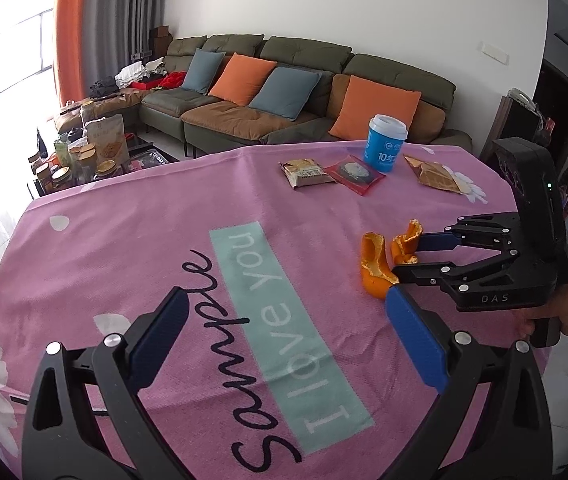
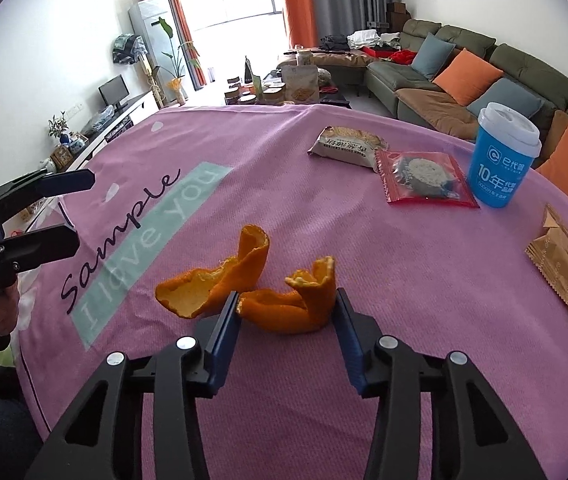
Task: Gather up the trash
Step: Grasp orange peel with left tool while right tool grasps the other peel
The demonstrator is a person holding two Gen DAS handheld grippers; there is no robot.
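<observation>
Two orange peels lie on the pink tablecloth (image 2: 323, 240). My right gripper (image 2: 285, 304) is open, its fingers on either side of the smaller peel (image 2: 291, 304), low at the cloth. The larger peel (image 2: 220, 284) lies just left of the left finger. In the left wrist view the right gripper (image 1: 409, 254) reaches in from the right, with the smaller peel (image 1: 405, 240) between its tips and the larger peel (image 1: 375, 266) beside it. My left gripper (image 1: 287, 304) is open and empty above the cloth, and shows at the right wrist view's left edge (image 2: 72, 208).
A blue lidded cup (image 2: 501, 156), a red wrapper (image 2: 423, 178), a pale snack wrapper (image 2: 345, 144) and a tan wrapper (image 2: 563, 266) lie at the far side. A sofa (image 1: 284, 92) and a cluttered low table (image 1: 84, 148) stand beyond the table.
</observation>
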